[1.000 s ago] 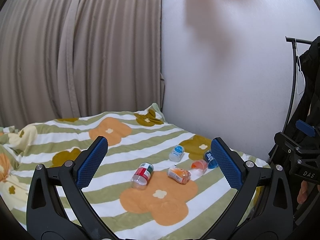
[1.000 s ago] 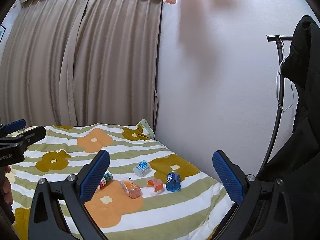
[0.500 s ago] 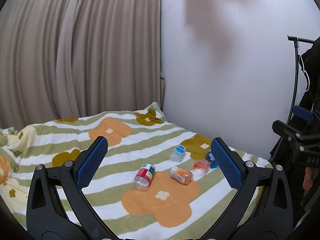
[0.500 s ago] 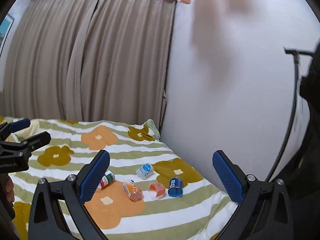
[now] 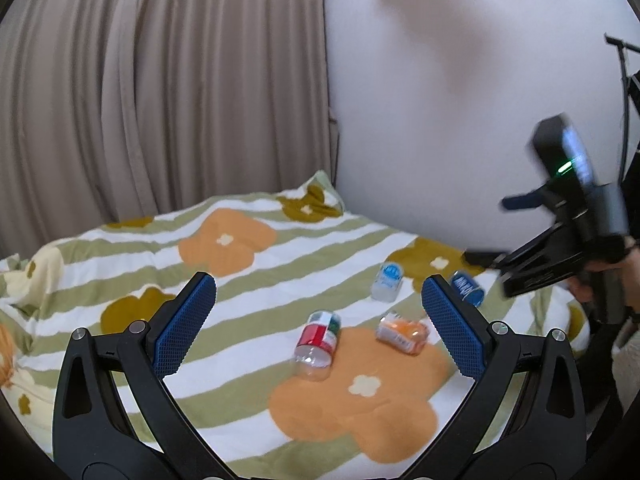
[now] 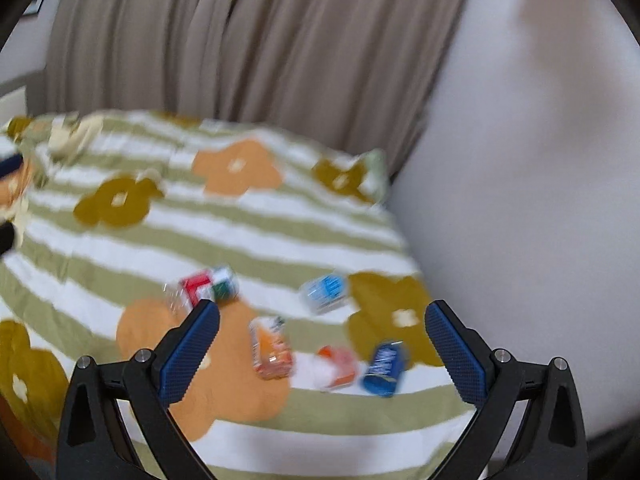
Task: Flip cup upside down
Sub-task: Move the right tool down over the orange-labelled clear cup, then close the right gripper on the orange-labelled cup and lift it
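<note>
Several small cups lie on their sides on a flower-striped blanket [image 5: 248, 280]. A red and green cup [image 5: 318, 338] is at the middle, an orange cup [image 5: 402, 334] is right of it, a pale blue cup [image 5: 387, 282] is behind, and a dark blue cup [image 5: 466, 288] is at the right. The right wrist view shows the same red and green cup [image 6: 206, 288], orange cup [image 6: 270, 348], pale blue cup [image 6: 324, 292], dark blue cup [image 6: 384, 368] and a red-orange cup [image 6: 338, 366]. My left gripper [image 5: 320, 324] is open above them. My right gripper [image 6: 322, 348] is open, with the cups between its fingers.
A beige curtain [image 5: 160, 88] hangs behind the bed and a white wall [image 5: 460, 120] runs along its right side. A clothes rack [image 5: 624, 92] stands at the far right. The right gripper's body [image 5: 568, 232] shows at the right of the left wrist view.
The right gripper has swung forward and down over the bed, toward the cups, and its view is blurred. The left gripper has tipped down a little closer to the cups.
</note>
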